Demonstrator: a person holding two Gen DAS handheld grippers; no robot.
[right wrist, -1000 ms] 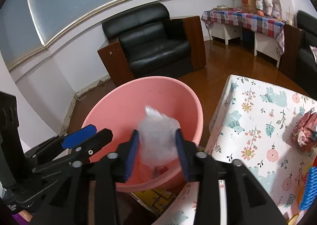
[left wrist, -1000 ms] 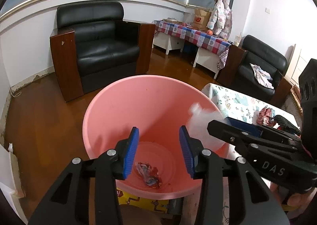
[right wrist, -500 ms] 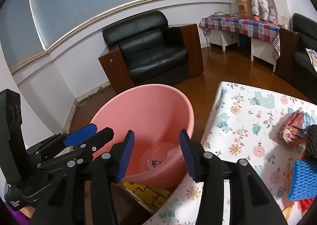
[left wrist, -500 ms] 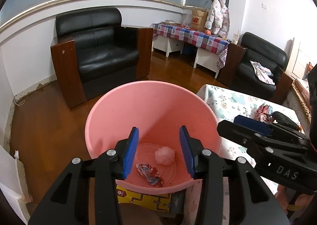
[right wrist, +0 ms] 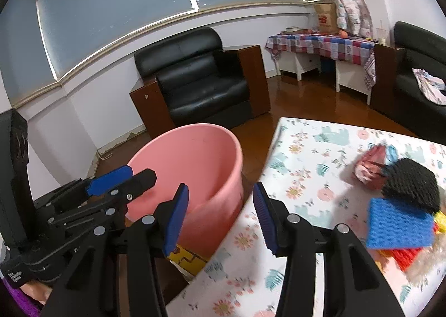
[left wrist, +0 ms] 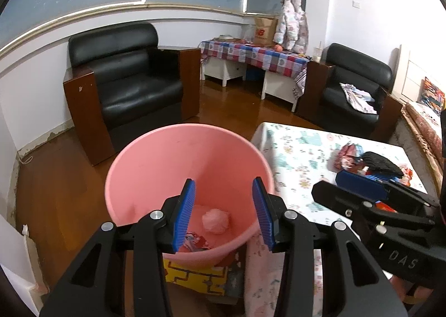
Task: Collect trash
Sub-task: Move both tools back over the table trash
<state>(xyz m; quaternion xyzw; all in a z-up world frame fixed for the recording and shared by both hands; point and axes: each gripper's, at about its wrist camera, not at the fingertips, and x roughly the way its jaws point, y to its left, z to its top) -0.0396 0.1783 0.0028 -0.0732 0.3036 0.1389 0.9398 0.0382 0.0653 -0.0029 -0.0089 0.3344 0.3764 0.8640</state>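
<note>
Both claws stand apart and empty: the left claw [left wrist: 223,212] over the round pink plastic bucket's [left wrist: 139,172] near rim, the right claw [right wrist: 220,219], just been opening, between bucket and floral-clothed surface [right wrist: 306,149]. White crumpled trash ball [left wrist: 216,220] lies on the bucket's bottom.

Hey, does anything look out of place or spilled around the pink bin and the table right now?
Nothing looks spilled. The round pink plastic bin stands upright beside the floral-cloth table, with a crumpled pale wad and a colourful wrapper inside. A crumpled reddish wrapper lies on the table, not yet binned.
</note>
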